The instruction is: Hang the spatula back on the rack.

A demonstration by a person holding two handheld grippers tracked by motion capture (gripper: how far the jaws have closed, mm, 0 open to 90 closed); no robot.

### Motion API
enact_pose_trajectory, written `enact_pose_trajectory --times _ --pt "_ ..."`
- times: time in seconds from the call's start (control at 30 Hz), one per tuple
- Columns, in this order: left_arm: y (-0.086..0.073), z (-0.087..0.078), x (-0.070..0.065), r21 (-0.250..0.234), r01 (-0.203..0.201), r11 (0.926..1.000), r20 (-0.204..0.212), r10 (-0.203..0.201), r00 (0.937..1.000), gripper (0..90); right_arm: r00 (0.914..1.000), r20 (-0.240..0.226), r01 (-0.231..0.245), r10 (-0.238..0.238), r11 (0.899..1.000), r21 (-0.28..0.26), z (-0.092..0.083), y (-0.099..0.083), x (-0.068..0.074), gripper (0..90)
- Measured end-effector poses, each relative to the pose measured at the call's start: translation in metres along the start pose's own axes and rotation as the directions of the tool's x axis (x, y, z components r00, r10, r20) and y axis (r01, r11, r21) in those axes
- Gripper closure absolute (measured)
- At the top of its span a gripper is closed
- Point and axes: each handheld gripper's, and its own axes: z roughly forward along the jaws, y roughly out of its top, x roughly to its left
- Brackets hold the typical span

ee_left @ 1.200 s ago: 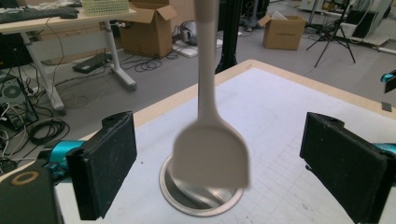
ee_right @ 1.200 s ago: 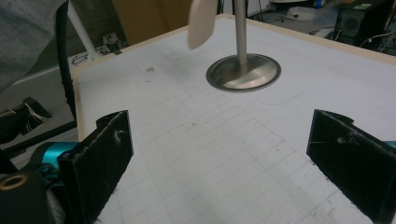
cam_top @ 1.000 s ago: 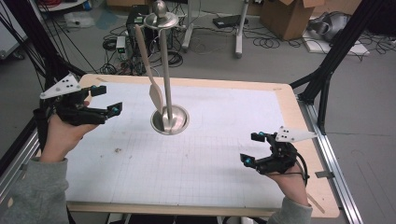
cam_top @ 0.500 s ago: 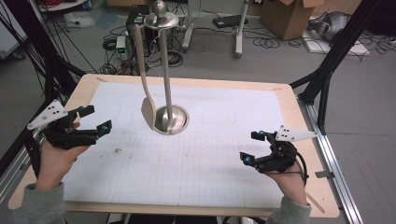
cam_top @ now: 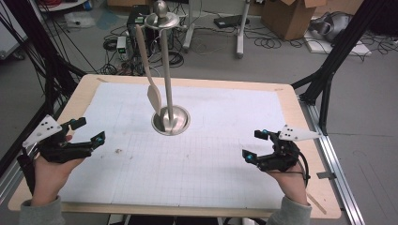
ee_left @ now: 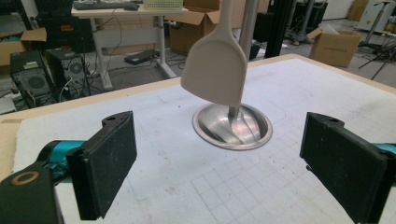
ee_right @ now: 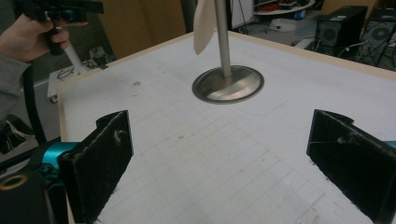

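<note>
Hanging from steel stand (cam_top: 168,79): cream spatula (cam_top: 149,75). Left gripper (cam_top: 88,132) and right gripper (cam_top: 256,145) flanking stand base, jaws spread, empty.

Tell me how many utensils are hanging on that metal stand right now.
1. A pale spatula hangs from the top disc of the stand, its blade just above the round base. Nothing else hangs from the stand.

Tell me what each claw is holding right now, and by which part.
Nothing is held. The left claw and the right claw are both open and empty; the spatula hangs from the stand, untouched.
</note>
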Motion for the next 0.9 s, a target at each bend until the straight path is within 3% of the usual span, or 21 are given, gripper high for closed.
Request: enact_pose_trajectory --times 0.1,0.3,0.47,0.67,0.9 --pt "-0.004 -0.001 0.005 0.008 0.01 0.9999 -0.012 -0.01 0.9999 11.4 0.9998 0.015 -0.01 0.01 1.0 -0.007 0.001 0.0 -0.001 6.2" --pt "-0.015 -0.002 0.015 0.026 0.015 0.9995 -0.084 -0.012 0.9964 11.4 0.9993 0.033 -0.015 0.016 1.0 -0.017 0.0 0.0 -0.001 6.2" --pt "-0.026 -0.002 0.022 0.066 0.011 0.9978 -0.16 -0.001 0.9872 11.4 0.9987 0.05 -0.013 0.015 0.999 -0.033 -0.001 0.001 0.0 6.2" --pt "-0.025 -0.006 0.022 0.058 0.017 0.9982 -0.178 -0.006 0.9841 11.4 0.996 0.088 -0.008 0.013 0.999 -0.051 -0.001 0.001 0.0 6.2" --pt "-0.024 -0.006 0.018 0.053 0.015 0.9985 -0.152 -0.007 0.9884 11.3 0.9952 0.097 -0.002 0.009 0.997 -0.071 -0.001 0.001 0.001 6.2"
